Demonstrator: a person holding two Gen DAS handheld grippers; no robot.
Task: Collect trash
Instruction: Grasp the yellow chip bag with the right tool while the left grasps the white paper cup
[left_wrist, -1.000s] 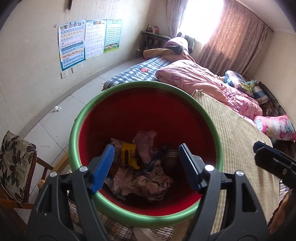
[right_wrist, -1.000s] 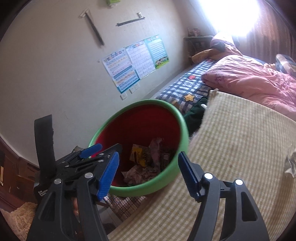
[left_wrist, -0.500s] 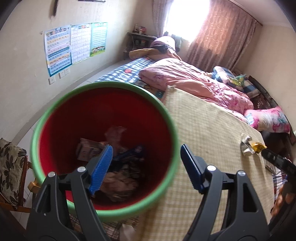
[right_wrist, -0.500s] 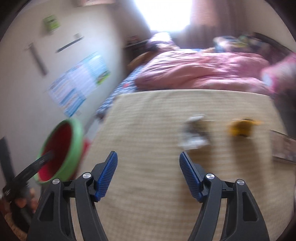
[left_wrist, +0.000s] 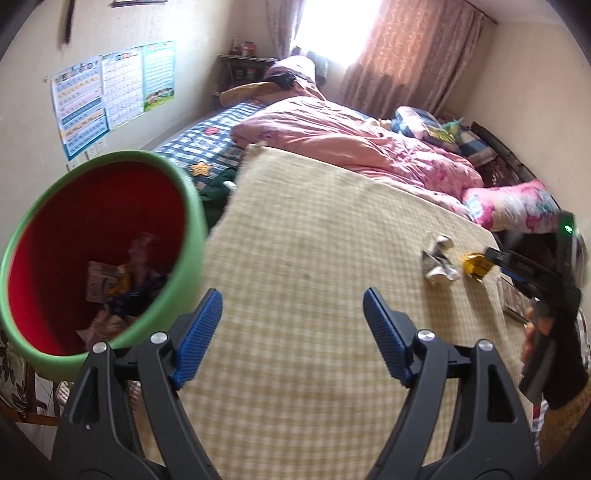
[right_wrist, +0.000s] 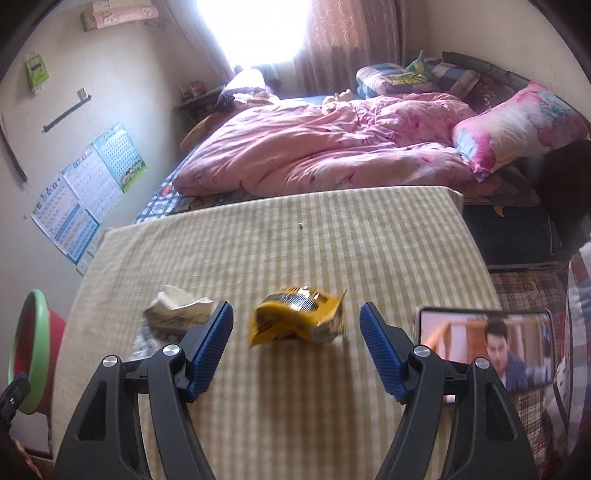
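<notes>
A crumpled yellow wrapper (right_wrist: 299, 319) lies on the checked table (right_wrist: 280, 236), just ahead of and between the fingers of my open, empty right gripper (right_wrist: 295, 347). A crumpled white wrapper (right_wrist: 177, 310) lies to its left. Both show in the left wrist view, the white wrapper (left_wrist: 437, 264) and the yellow wrapper (left_wrist: 474, 266), with the right gripper (left_wrist: 532, 273) beside them. My left gripper (left_wrist: 291, 332) is open and empty over the table. The red bin with a green rim (left_wrist: 99, 251) holds several pieces of trash at the table's left edge; it also shows in the right wrist view (right_wrist: 31, 343).
A phone (right_wrist: 484, 347) playing a video lies on the table's right side, close to my right finger. A bed with a pink quilt (right_wrist: 325, 147) stands behind the table. A pink pillow (right_wrist: 517, 125) lies at the right. Posters (left_wrist: 110, 88) hang on the left wall.
The right gripper swung from the bin across the table to the yellow wrapper. The left gripper turned right, so the bin slid to the left of its view.
</notes>
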